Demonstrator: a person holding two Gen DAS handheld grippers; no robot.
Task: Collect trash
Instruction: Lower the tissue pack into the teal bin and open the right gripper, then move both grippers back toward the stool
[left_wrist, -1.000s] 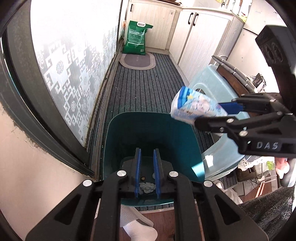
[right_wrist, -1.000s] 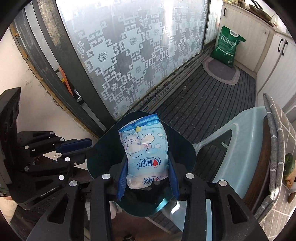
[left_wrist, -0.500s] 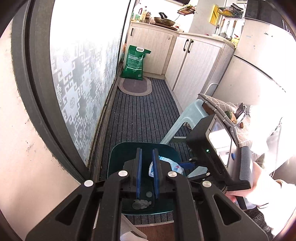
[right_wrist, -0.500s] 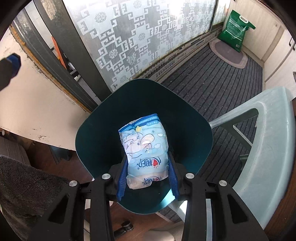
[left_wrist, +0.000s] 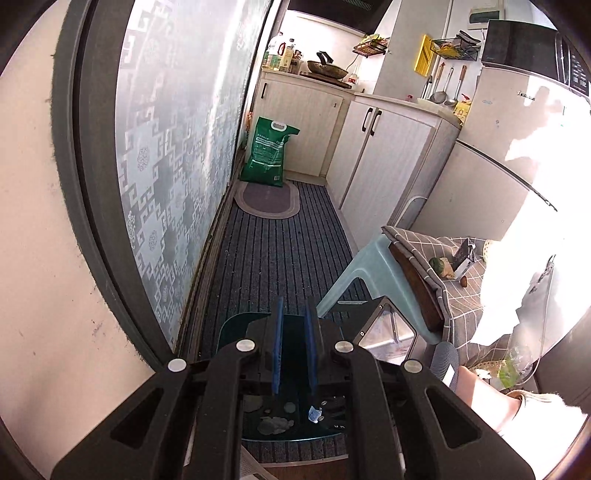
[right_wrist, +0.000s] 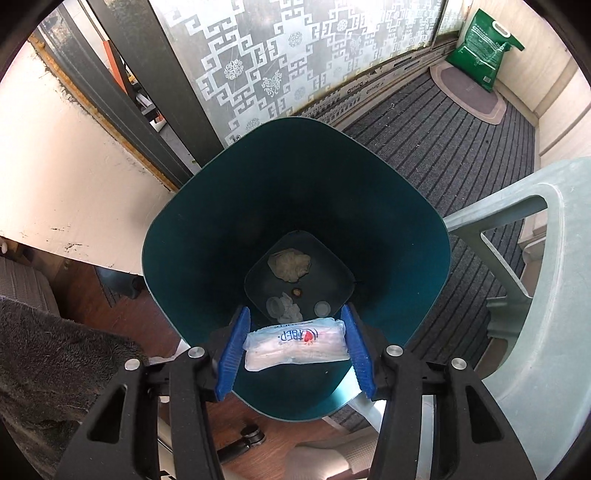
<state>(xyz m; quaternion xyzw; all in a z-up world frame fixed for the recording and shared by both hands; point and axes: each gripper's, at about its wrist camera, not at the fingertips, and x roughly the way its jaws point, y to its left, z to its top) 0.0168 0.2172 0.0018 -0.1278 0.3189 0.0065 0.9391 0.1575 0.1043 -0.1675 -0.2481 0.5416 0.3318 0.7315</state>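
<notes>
Tissue pack (right_wrist: 295, 343) over bin (right_wrist: 207, 221), right gripper (right_wrist: 295, 350) opening

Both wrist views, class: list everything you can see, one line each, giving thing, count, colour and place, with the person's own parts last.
bin: one, teal, on the floor below the right gripper
packet: one, white and blue, over the bin mouth between the opening jaws
crumpled wad: one, beige, on the bin bottom
small scraps: a few, pale, on the bin bottom
sack: one, green, against the far cabinet
mat: one, grey oval, before the sack
stool: one, pale blue-green, beside the bin
cabinets: a row, cream, along the wall
fridge: one, white, far right
left gripper: one, black with blue pads, nearly shut, empty
right gripper: one, black with blue pads, over the bin
hand: one, lower right of the left view
</notes>
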